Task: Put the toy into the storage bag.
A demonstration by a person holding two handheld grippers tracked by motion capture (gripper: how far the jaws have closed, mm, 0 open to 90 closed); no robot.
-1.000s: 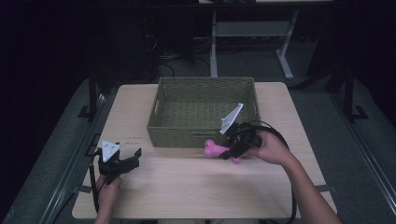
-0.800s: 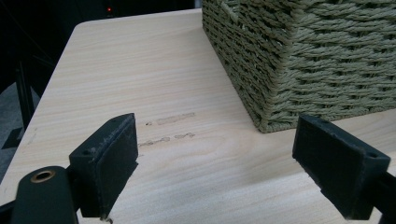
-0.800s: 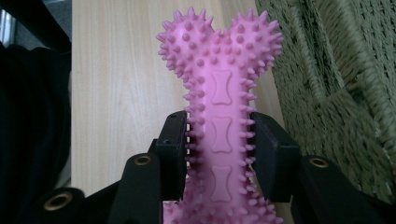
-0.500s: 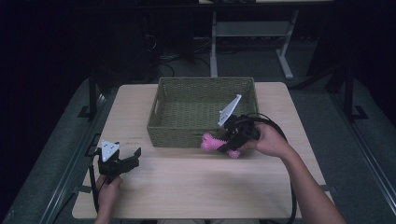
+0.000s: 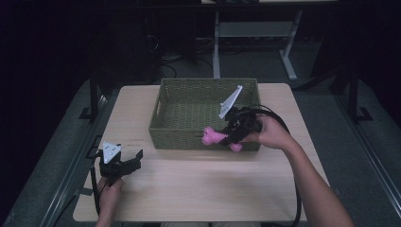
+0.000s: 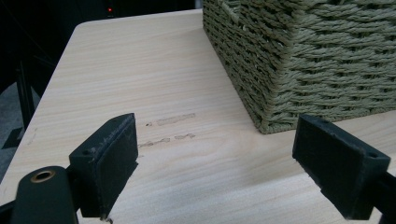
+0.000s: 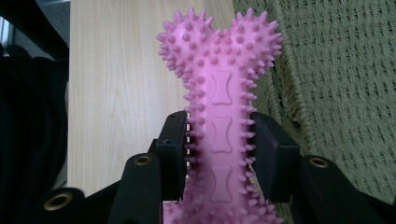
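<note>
A pink spiky bone-shaped toy is clamped by its shaft between the jaws of my right gripper. In the high view that toy hangs over the near rim of the green woven basket, held by the right gripper. My left gripper rests low at the table's near left, open, with nothing between its jaws. From the left gripper view the basket's near left corner stands just ahead to the right.
The light wooden table has bare room in front of the basket. A black cable trails along the right forearm. Dark floor and a grey desk frame lie beyond the table's far edge.
The right gripper has carried the pink toy up and toward the basket, from the table in front of it to its near rim. The left gripper has stayed put.
</note>
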